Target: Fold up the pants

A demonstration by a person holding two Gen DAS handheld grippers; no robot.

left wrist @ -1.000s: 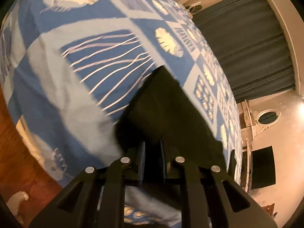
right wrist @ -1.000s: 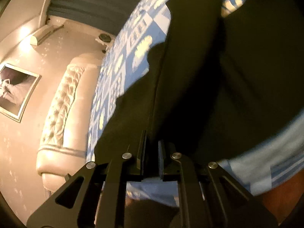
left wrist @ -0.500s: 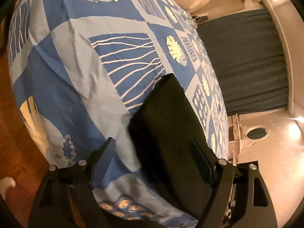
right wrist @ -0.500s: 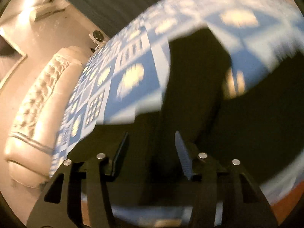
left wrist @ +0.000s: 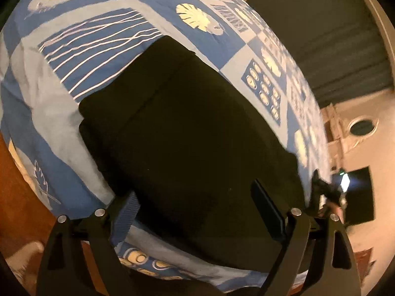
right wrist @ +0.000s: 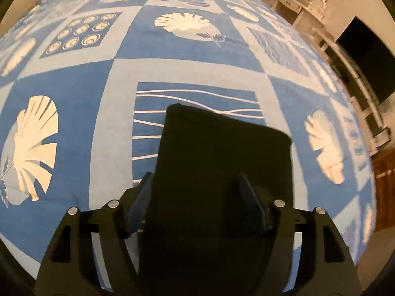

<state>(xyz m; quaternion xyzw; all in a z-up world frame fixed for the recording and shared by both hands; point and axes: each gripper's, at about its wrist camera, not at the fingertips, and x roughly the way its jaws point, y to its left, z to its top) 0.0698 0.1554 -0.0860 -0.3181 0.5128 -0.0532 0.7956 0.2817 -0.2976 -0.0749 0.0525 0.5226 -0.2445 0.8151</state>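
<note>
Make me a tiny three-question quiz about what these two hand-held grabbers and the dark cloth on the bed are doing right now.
1. True or false: the left gripper is clamped on the black folded pants.
2. The pants lie on: A) wooden floor B) blue patterned bedspread C) chair.
3. Fill in: the right gripper has its jaws ____.

Key: 1 false; 2 B; 3 open.
</note>
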